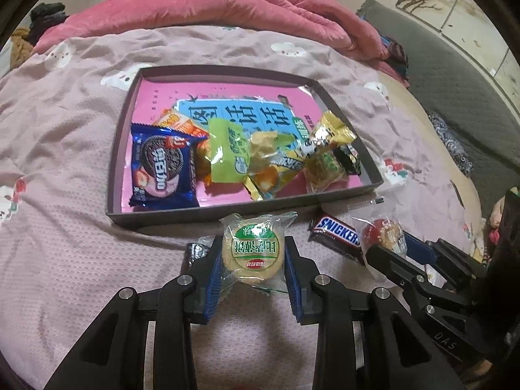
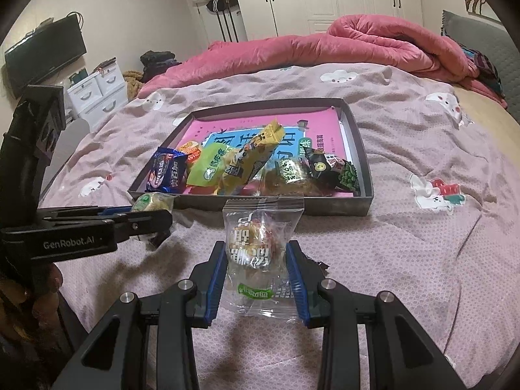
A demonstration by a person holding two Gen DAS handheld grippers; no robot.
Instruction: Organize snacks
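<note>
Each gripper held a packet — the left gripper a round pastry, the right gripper a clear-wrapped snack — with the tray just ahead of both.

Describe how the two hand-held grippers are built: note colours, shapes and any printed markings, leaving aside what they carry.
Both match. The left hand-held gripper and right hand-held gripper have matte black angular linkage arms with triangular cut-outs, round silver pivot bolts, and ribbed blue finger pads. White lettering "GenRobot.AI" marks the left one's side; "DAS" is embossed on the right one. No cables are visible.
</note>
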